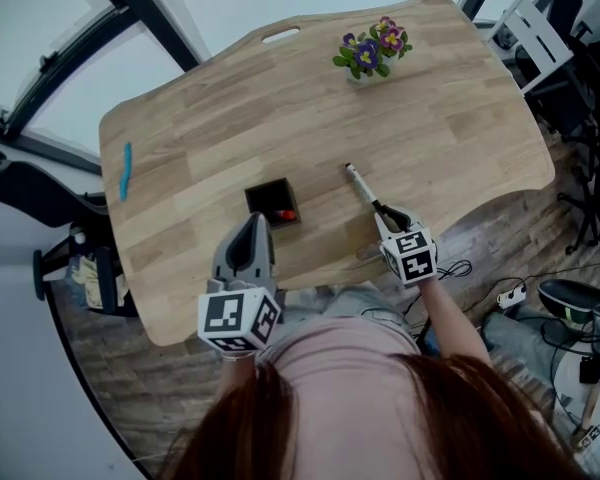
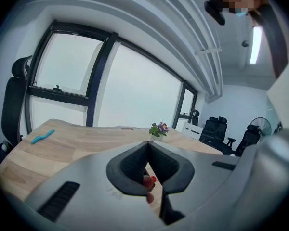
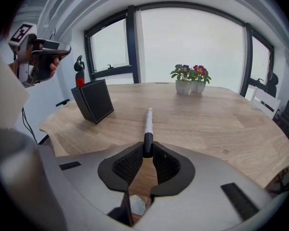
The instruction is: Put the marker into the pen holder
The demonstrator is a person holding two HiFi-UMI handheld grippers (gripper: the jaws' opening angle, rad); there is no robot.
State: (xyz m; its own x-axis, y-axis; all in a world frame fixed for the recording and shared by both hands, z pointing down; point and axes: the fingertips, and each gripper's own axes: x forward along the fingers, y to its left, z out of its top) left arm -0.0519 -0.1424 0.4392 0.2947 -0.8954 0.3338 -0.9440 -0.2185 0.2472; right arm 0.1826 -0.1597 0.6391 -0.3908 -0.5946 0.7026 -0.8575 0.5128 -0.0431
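Observation:
The marker [image 1: 365, 190], white with a black near end, lies on the wooden table [image 1: 450, 138] and points away from me. My right gripper [image 1: 388, 216] is shut on that black end; in the right gripper view the pads press both sides of the marker [image 3: 148, 124] at my right gripper [image 3: 147, 148]. The black square pen holder [image 1: 273, 203] stands left of the marker with a red-tipped thing [image 1: 287, 214] inside it. My left gripper [image 1: 257, 220] hovers just near of the holder, shut and holding nothing. The holder [image 3: 94, 100] also shows in the right gripper view.
A small pot of purple and yellow flowers [image 1: 372, 48] stands at the table's far side. A blue pen-like thing [image 1: 126, 171] lies near the left edge. Office chairs [image 2: 216, 129] and cables on the floor [image 1: 510, 293] surround the table.

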